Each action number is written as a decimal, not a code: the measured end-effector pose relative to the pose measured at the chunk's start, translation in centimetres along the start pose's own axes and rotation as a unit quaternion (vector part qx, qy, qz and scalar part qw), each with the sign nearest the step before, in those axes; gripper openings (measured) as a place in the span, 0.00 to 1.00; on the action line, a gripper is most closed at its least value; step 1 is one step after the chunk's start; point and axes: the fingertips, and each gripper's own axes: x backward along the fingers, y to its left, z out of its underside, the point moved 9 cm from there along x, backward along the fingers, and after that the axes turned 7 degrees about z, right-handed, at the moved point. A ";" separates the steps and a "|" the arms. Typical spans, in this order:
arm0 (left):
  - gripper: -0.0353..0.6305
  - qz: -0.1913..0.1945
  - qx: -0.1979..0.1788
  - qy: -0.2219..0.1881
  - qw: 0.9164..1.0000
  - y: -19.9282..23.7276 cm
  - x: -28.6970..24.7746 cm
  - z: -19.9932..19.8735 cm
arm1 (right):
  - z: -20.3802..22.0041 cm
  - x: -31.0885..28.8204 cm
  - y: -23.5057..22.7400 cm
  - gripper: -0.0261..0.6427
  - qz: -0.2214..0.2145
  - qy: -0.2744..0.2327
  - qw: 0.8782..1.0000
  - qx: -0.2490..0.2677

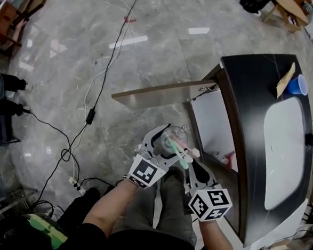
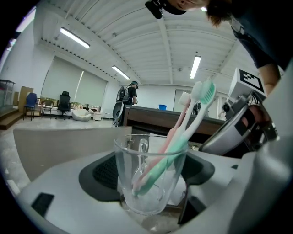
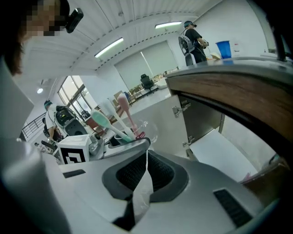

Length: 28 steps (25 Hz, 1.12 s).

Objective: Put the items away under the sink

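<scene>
Two toothbrushes (image 2: 183, 137) in glass (image 2: 146, 183), clamped by left gripper (image 1: 173, 144); right gripper (image 3: 146, 153) closed, empty, 4 o'clock of glass.

Head cam: high, steeply down. 2 gripper cams: low, close behind own jaws, tilted up, facing counter (image 1: 248, 101). All 3 share toothbrush glass (image 1: 175, 135)

The cabinet (image 1: 216, 120) under the countertop (image 1: 251, 102) stands open, its white floor bare on the hinge side. The swung-out door (image 1: 164, 90) flanks that side, the countertop's edge overhangs, and a pink item (image 1: 228, 155) lies at the other end. The left gripper (image 1: 169, 143) and its glass (image 2: 149, 183) sit just outside
</scene>
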 end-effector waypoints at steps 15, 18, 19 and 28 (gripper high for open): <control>0.63 0.014 -0.038 -0.033 0.999 2.9 -6.3 12.2 | 7.5 -11.0 -6.5 0.10 0.014 -0.005 0.999 0.050; 0.63 0.020 -0.046 -0.037 0.998 3.5 -8.4 14.5 | 9.0 -13.1 -8.5 0.09 0.024 -0.007 0.999 0.047; 0.63 0.022 -0.046 -0.037 0.998 3.6 -9.0 15.2 | 9.4 -13.6 -8.9 0.10 0.027 -0.008 0.999 0.046; 0.63 0.046 -0.053 -0.035 0.997 4.8 -13.4 20.7 | 12.6 -18.4 -13.4 0.10 0.058 -0.023 0.997 0.048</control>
